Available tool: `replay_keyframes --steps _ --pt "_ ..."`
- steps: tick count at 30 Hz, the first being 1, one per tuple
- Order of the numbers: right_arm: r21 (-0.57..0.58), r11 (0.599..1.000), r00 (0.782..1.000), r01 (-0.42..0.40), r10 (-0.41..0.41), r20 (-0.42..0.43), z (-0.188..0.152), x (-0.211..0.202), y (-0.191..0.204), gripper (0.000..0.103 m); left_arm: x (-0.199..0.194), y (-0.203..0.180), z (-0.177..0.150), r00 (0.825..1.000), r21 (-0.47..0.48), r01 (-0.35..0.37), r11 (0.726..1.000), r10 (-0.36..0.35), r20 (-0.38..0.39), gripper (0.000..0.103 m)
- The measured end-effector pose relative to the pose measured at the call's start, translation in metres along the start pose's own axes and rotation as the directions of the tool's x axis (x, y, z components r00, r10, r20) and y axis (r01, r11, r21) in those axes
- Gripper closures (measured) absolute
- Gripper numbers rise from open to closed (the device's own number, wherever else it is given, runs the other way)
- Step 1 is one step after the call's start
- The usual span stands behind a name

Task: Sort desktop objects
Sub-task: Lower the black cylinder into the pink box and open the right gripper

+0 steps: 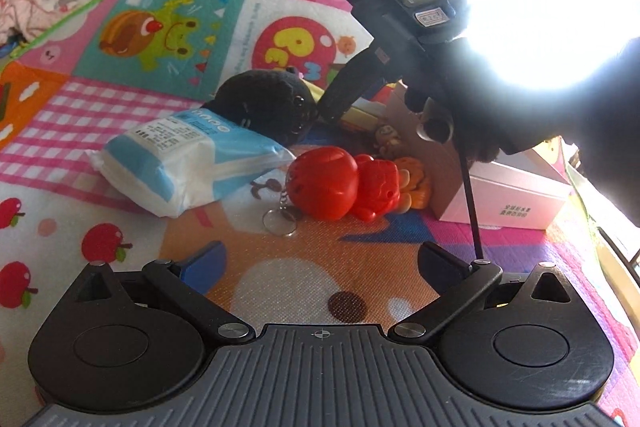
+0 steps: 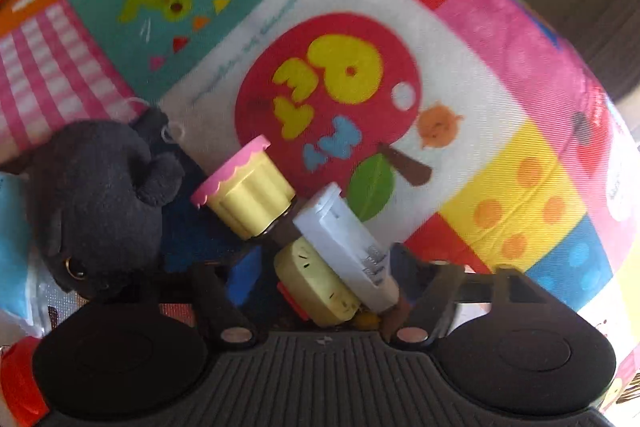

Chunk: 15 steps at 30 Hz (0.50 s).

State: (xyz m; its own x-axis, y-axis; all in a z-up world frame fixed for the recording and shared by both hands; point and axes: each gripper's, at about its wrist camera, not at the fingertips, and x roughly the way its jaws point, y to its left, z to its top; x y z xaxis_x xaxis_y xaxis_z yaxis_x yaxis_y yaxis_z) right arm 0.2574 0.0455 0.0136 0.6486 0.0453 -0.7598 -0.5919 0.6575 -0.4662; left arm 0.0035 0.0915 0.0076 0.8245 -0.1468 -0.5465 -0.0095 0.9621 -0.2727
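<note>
Bright patchwork cartoon play mat [image 1: 168, 39] serves as the work surface, with 1 loose cluster on it: black plush animal [image 1: 268, 103], blue-and-white soft tissue pack [image 1: 188, 163], red plastic figure on a keyring [image 1: 344, 183] and pink-and-white cardboard box [image 1: 516, 195], probably the sorting bin since it sits open beside the pile. Left claw [image 1: 320, 263] rests wide and empty over bare mat short of the red figure, seemingly waiting its turn. Right claw [image 2: 320, 287] straddles a white squeeze tube [image 2: 352, 247] lying on a yellow toy cylinder with a pink scalloped cap [image 2: 244, 191]; 2 blue pads stand partly closed, apparently not yet pressing.
</note>
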Motion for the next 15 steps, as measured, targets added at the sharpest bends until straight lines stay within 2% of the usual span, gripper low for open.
replay_keyframes --steps 1,3,5,7,9,12,14,15 --pt "-0.004 1.0 1.0 0.004 -0.004 0.003 0.0 -0.001 0.0 0.054 0.0 0.001 0.0 1.0 -0.007 -0.001 1.0 0.001 -0.001 0.0" --pt "0.016 1.0 0.999 0.014 -0.015 0.037 -0.003 -0.01 -0.002 0.067 -0.001 0.002 0.0 1.0 -0.014 -0.002 1.0 0.002 0.003 0.0" --pt "0.07 0.998 0.998 0.005 -0.009 0.059 -0.008 -0.024 -0.011 0.072 -0.001 0.002 0.0 1.0 -0.014 -0.003 1.0 0.003 0.005 0.0" --pt "0.12 0.99 0.993 -0.07 0.058 0.098 -0.02 -0.044 -0.025 0.076 -0.002 0.002 0.0 1.0 -0.01 -0.003 1.0 0.003 0.008 0.0" --pt "0.192 0.967 0.98 -0.17 0.146 0.133 -0.035 -0.067 -0.041 0.081 -0.001 0.002 0.0 1.0 -0.007 -0.001 1.0 0.001 0.009 0.0" --pt "0.264 0.916 0.947 -0.302 0.256 0.195 -0.067 -0.108 -0.056 0.087 -0.001 0.002 0.0 1.0 -0.004 -0.004 1.0 0.004 0.007 0.0" --pt "0.285 0.886 0.924 -0.366 0.308 0.228 -0.092 -0.133 -0.059 0.098 0.0 0.0 0.0 1.0 0.004 -0.01 1.0 0.01 0.004 0.0" --pt "0.292 0.874 0.915 -0.388 0.326 0.238 -0.105 -0.142 -0.061 0.098 0.0 -0.001 0.0 1.0 0.009 -0.014 1.0 0.014 0.001 0.0"
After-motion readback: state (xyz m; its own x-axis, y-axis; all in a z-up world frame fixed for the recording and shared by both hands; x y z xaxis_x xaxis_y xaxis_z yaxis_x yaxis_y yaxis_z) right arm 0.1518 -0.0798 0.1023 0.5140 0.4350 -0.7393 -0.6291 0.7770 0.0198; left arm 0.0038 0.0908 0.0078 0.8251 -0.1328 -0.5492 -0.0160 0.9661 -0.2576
